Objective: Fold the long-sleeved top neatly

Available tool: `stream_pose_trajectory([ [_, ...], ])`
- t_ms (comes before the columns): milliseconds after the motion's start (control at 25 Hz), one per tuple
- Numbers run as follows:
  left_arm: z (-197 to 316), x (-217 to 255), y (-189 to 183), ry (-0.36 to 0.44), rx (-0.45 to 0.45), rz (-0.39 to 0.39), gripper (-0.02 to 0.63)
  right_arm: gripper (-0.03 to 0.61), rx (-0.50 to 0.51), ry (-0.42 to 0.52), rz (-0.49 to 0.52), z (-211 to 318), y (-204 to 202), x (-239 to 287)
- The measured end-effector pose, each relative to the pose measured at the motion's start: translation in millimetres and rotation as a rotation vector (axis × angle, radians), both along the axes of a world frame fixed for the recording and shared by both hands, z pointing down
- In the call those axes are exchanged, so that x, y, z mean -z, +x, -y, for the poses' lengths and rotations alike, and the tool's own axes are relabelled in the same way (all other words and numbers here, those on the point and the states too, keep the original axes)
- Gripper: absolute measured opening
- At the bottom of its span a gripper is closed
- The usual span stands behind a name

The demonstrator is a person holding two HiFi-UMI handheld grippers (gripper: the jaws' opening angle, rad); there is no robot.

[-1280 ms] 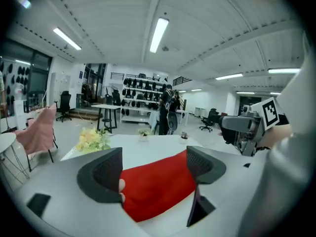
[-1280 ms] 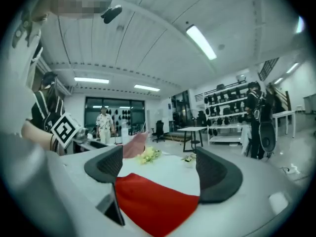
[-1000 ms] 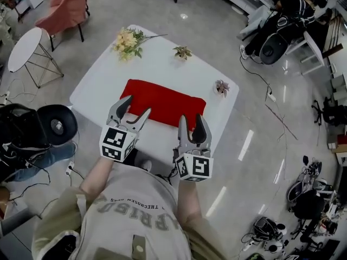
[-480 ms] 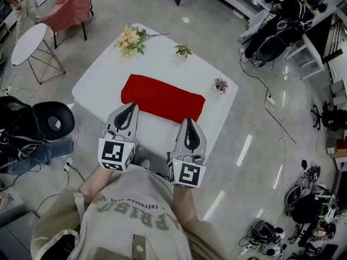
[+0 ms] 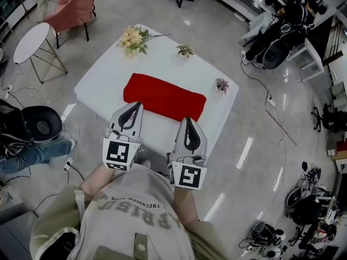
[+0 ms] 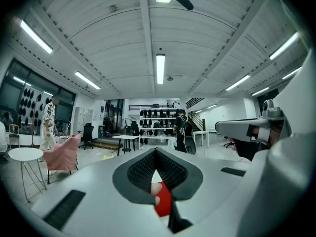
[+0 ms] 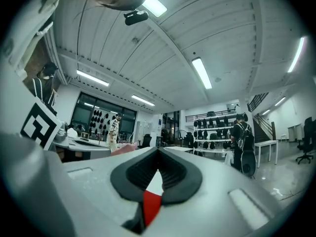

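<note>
1. The top [image 5: 164,97] lies on the table [image 5: 103,80] as a long red band. No sleeve sticks out, and its near edge faces us.
2. Both grippers are clenched on nothing. The left gripper [image 5: 134,106] and right gripper [image 5: 187,121] hang side by side on our side of the band, clear of the cloth, with their jaws pressed tip to tip. Each gripper view shows only a sliver of red through the gap behind the meeting pads.
3. We judge the fold to be nearly done or done. One more fold, end over end, may remain.
4. If we go in for that fold with the jaws closed, they will only push the cloth. That would ruck the near edge and spoil the straight line.
5. If we open and pinch too shallow, we may catch just the upper layer. Lifting it would peel the band open instead of carrying it whole.
6. If one gripper rises ahead of the other, the edges will land askew and the stack will twist.
7. The small plant [image 5: 221,84] stands just beside the band's right end, so a wide swing there could tip it. The flowers [image 5: 132,38] lie further off, beyond the left end.
8. Dragging rather than lifting could slide the whole band toward a table edge.
</note>
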State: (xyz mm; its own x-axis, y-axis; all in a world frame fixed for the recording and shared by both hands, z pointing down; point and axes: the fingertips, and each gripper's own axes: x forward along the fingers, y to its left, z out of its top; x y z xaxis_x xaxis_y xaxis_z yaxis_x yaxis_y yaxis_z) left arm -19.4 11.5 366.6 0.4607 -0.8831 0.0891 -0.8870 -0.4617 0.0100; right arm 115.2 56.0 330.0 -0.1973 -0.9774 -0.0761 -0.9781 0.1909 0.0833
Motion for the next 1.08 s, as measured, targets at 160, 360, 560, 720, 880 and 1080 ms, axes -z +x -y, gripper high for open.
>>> stream_pose_trajectory([
  [160, 1, 0, 1, 0.003, 0.006, 0.012, 0.012, 0.0, -0.051, -0.042, -0.057, 5, 2, -11],
  [360, -1, -1, 4, 0.001, -0.001, 0.02, 0.012, 0.0, -0.052, -0.027, -0.095, 2, -2, -8],
  [560, -2, -1, 6, 0.001, -0.003, 0.019, 0.012, 0.0, -0.064, -0.037, -0.098, 1, 3, -7],
  [720, -2, -3, 8, 0.002, -0.008, 0.022, 0.012, 0.0, -0.072, -0.04, -0.101, 1, 5, -7],
  [880, -1, -3, 10, 0.003, -0.012, 0.025, 0.012, 0.0, -0.069, -0.044, -0.1, 2, 6, -9],
  [1080, 1, -6, 10, 0.002, -0.012, 0.027, 0.012, 0.0, -0.069, 0.018, -0.008, 6, 0, 4],
])
